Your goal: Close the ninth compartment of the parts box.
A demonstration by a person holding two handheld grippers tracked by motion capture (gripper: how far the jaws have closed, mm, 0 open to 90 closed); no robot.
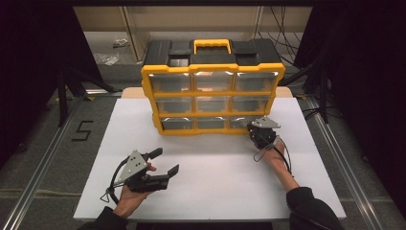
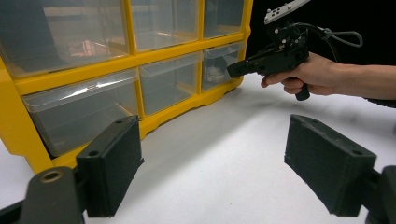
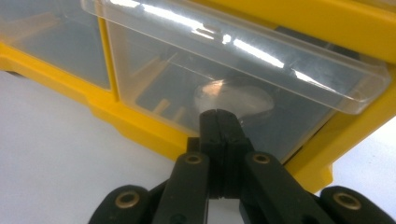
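A yellow and black drawer cabinet [image 1: 213, 81] with clear plastic drawers stands at the back of the white table [image 1: 215, 172]. My right gripper [image 1: 250, 127] is shut with nothing between its jaws. Its tips [image 3: 219, 115] point at the front of the bottom-right drawer [image 3: 243, 79], very near it; whether they touch it I cannot tell. A pale whitish object [image 3: 233, 95] lies inside that drawer. My left gripper [image 1: 166, 160] is open at the front left, held just above the table, its pads [image 2: 112, 168] wide apart and empty. It faces the cabinet's bottom row [image 2: 168, 86] and the right gripper [image 2: 238, 69].
Bare white tabletop stretches between the two hands and in front of the cabinet. The cabinet has a yellow carry handle [image 1: 211, 44] on its black top. Metal frame rails [image 1: 43, 163] run along both sides of the table, with dark curtains beyond.
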